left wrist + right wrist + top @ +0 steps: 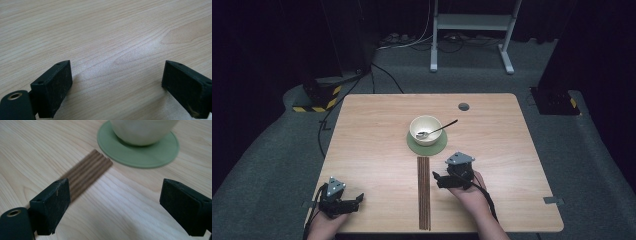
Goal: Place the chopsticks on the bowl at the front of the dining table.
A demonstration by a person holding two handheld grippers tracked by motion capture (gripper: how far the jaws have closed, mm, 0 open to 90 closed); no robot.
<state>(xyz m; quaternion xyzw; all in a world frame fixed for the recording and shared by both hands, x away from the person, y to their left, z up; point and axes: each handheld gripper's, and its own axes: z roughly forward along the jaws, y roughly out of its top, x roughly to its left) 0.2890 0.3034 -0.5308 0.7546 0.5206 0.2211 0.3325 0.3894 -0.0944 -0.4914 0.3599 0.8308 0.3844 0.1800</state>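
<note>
A cream bowl (425, 129) stands on a round green coaster (427, 145) at the table's middle, with a metal spoon (438, 130) resting in it, handle pointing right. A bundle of dark brown sticks (424, 192) lies lengthwise from the coaster toward the front edge. My right gripper (437, 178) hovers just right of the sticks, open and holding nothing; in the right gripper view (113, 205) the sticks (86, 173), coaster (137, 155) and bowl (142, 131) lie ahead. At the front left corner my left gripper (357, 200) is open over bare wood (116, 77).
The wooden table (377, 150) has a round cable hole (463, 106) at its back right. Beyond it a white metal stand (472, 30) and cables rest on the grey carpet. Yellow-black striped tape (317, 102) marks equipment at the left.
</note>
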